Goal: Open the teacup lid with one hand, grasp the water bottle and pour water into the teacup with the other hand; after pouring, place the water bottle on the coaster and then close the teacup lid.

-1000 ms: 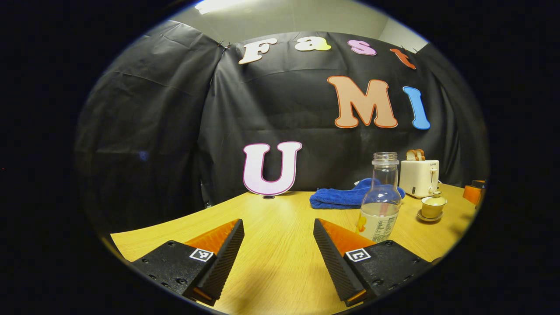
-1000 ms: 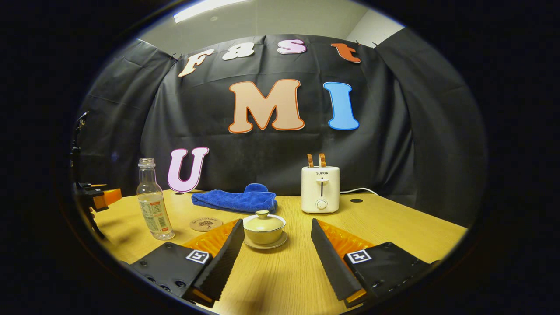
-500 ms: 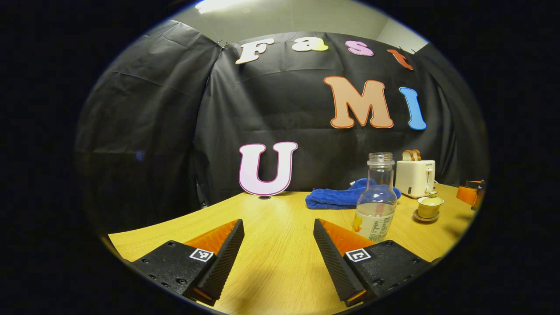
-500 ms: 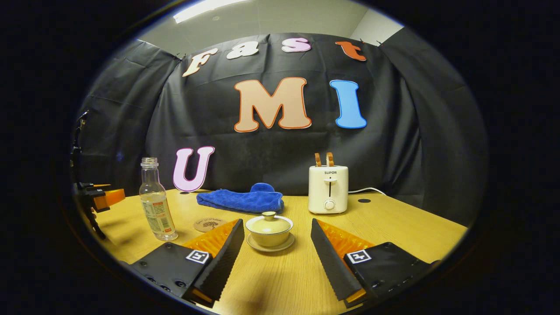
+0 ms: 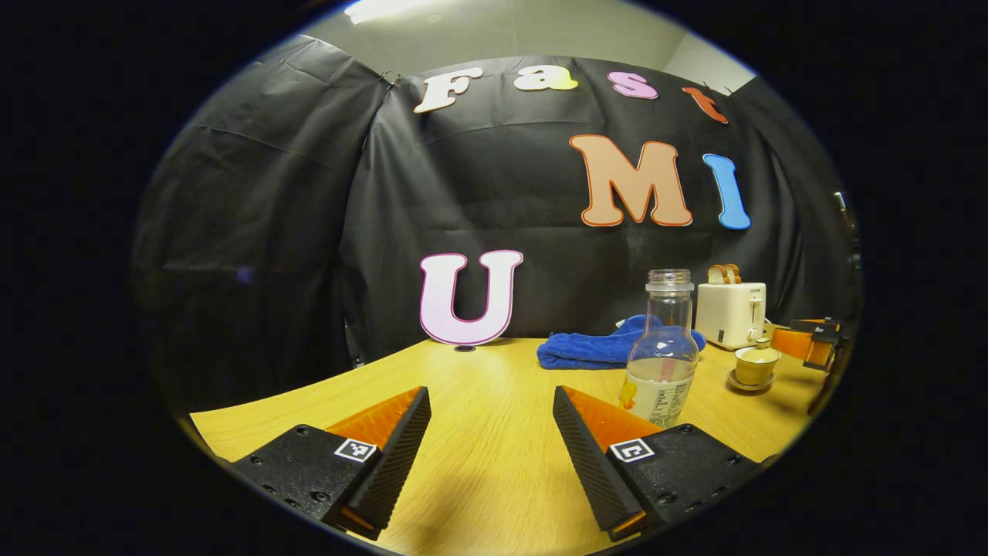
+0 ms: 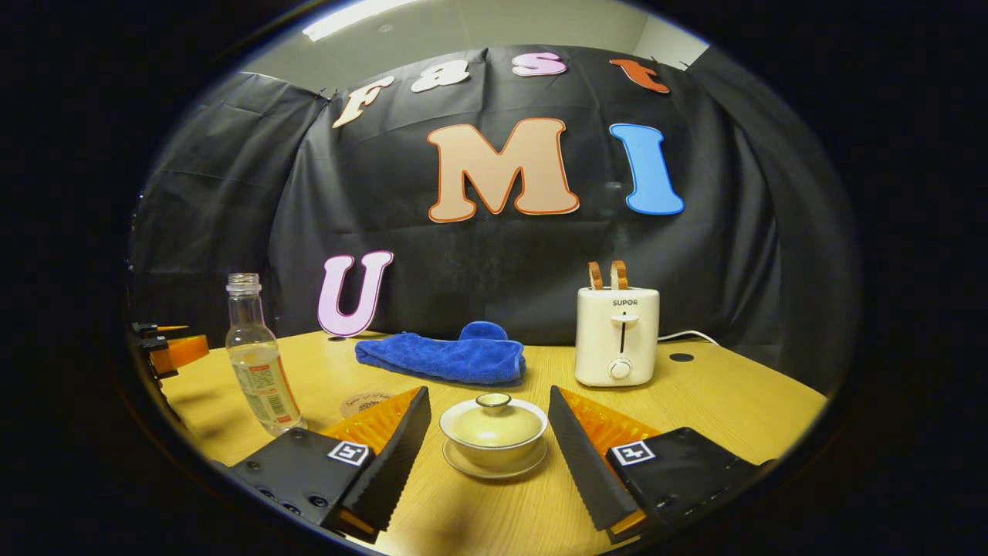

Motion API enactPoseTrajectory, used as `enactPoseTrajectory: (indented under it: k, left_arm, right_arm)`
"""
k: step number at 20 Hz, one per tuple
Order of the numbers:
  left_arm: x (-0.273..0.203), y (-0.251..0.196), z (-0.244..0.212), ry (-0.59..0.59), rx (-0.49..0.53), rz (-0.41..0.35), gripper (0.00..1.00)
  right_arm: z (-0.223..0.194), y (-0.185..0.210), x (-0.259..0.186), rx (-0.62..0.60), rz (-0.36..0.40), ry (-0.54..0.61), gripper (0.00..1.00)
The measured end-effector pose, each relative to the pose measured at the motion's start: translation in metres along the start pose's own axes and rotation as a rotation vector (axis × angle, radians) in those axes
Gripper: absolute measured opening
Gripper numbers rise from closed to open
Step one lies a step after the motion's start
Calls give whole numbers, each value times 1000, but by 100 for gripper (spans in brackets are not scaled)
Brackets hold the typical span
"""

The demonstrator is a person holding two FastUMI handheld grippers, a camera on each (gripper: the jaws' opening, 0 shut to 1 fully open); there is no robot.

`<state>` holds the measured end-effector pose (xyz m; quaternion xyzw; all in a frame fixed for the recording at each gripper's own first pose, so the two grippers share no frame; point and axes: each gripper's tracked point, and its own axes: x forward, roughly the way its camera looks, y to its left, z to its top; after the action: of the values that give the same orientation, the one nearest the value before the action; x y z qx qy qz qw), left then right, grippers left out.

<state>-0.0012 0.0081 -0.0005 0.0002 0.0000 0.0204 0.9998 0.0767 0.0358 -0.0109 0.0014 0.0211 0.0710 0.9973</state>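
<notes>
Bottle (image 6: pixel 258 363): left of teacup; clear, part-filled, uncapped, likely slick; take at waist.
Coaster (image 6: pixel 364 403): between them, part hidden.
Teacup (image 6: pixel 494 428): lidded, on saucer, probably fragile; lift by knob (image 6: pixel 493 400).
Left gripper (image 5: pixel 491 455), right gripper (image 6: pixel 488 457): spread, empty.

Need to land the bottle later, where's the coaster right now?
In the right gripper view, the coaster lies left of the teacup, between it and the water bottle.

Blue towel (image 6: pixel 444 357), cream toaster (image 6: pixel 616 336), pale yellow teacup (image 6: pixel 494 430), light wood-grain table (image 6: pixel 733 401)
</notes>
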Motion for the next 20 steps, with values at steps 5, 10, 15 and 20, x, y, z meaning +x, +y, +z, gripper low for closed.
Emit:
enactPoseTrajectory:
  k: [5,10,15,20]
  left_arm:
    - [0,0,1,-1,0,0,93]
    - [0,0,0,0,0,0,93]
    - [0,0,0,0,0,0,93]
    - [-1,-1,0,-1,0,-3,93]
  right_arm:
    - [-9,2,22,-5,10,61,94]
    - [-16,-2,32,-4,-1,107,72]
    - [-23,0,42,-12,17,155,60]
    - [-21,-2,46,-15,20,141,35]
